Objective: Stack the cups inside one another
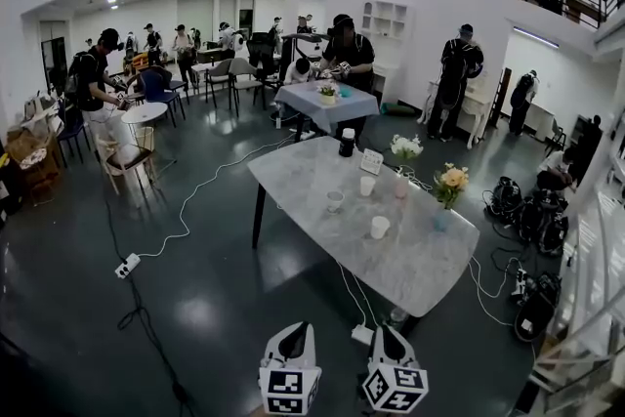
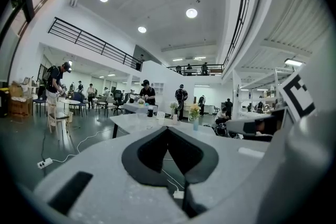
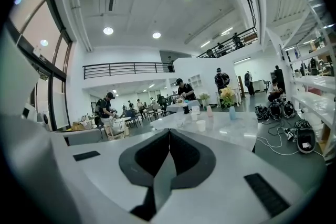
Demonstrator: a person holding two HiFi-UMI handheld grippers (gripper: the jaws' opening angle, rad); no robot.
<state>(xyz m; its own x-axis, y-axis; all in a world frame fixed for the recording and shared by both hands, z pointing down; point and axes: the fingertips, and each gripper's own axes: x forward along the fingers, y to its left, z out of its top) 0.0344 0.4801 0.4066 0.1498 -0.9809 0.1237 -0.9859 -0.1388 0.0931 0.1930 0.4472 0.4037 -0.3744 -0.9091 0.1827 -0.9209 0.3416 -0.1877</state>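
- Facing the table (image 1: 420, 259) from well back; stacking not yet begun.
- Left tongs (image 2: 168, 131) and right tongs (image 3: 169, 134): shut together, empty.
- Cups (image 1: 380, 227) stand apart, midway between the table's long edges.
- Next move likely calls for closing in, opening one pair and gripping a cup.

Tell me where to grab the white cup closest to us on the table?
Probably around its sides near the rim, coming from the table's near edge: the white cup stands upright, apart from the other cups, near side free.
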